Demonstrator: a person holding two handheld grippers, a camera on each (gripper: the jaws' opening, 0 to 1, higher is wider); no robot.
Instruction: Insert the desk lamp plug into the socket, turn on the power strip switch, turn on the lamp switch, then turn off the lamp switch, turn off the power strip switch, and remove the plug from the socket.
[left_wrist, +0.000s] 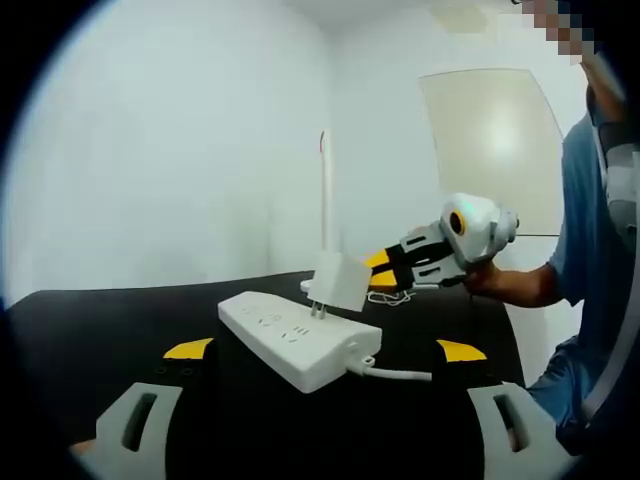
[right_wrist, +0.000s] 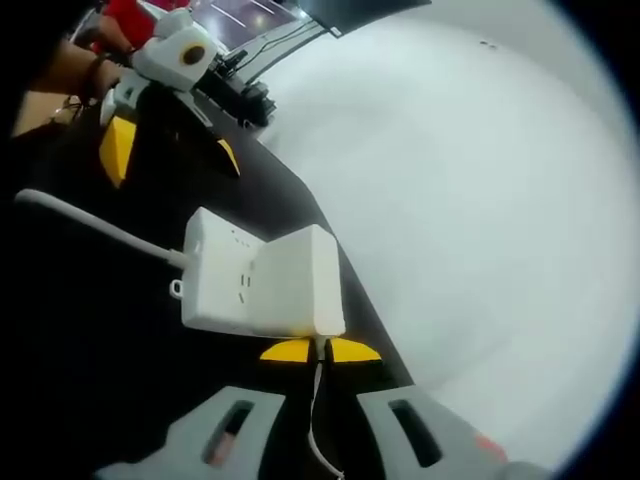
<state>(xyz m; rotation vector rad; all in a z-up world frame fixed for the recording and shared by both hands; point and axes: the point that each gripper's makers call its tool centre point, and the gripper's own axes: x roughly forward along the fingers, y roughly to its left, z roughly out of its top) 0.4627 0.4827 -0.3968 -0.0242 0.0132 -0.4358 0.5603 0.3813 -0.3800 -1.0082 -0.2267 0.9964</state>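
On the black table (left_wrist: 110, 330), in the left gripper view, the white power strip (left_wrist: 296, 340) lies near the middle, its cable running off toward the right edge. The right gripper (left_wrist: 378, 270) comes in from the right, clenched on the white lamp plug (left_wrist: 338, 281), whose prongs hang just above the strip's sockets, seemingly not yet seated. The thin white lamp (left_wrist: 324, 195) stands behind, near the far edge. The left gripper (left_wrist: 325, 352) hovers released, jaws wide apart on either side of the strip.

In the right gripper view, the yellow tips meet at the plug's (right_wrist: 300, 285) back, the cord running down between them, and the plug covers one end of the strip (right_wrist: 215, 265).

I judge the task stands at its first step or its last; which, the pictures do not settle.
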